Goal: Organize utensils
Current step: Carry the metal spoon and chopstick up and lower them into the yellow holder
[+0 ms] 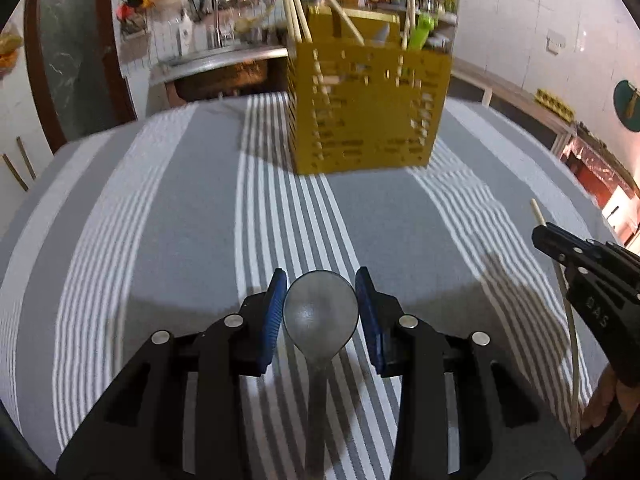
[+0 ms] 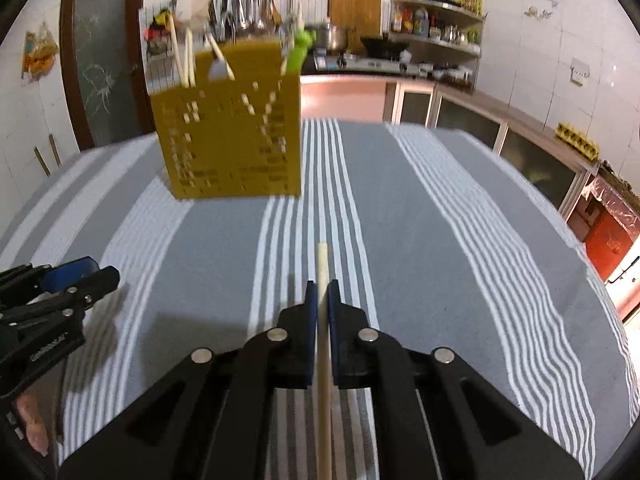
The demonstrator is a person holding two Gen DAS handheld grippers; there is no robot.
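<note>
A dark grey spoon (image 1: 320, 314) sits between the blue pads of my left gripper (image 1: 321, 286), which is shut on its bowl, handle running back under the gripper. My right gripper (image 2: 322, 290) is shut on a pale wooden chopstick (image 2: 322, 264) whose tip pokes out ahead of the fingers. The yellow slotted utensil caddy (image 1: 364, 116) stands farther back on the striped cloth, with several chopsticks and a green utensil in it. The right gripper (image 1: 540, 234) with its chopstick (image 1: 537, 210) shows at the right edge of the left wrist view. In the right wrist view the left gripper (image 2: 90, 270) shows at the left edge.
A grey and white striped cloth (image 2: 420, 220) covers the table. Behind it are a kitchen counter with a stove (image 2: 360, 62), shelves of bottles (image 2: 436, 24) and hanging utensils (image 2: 240, 4). A dark door (image 2: 100, 60) stands at the back left.
</note>
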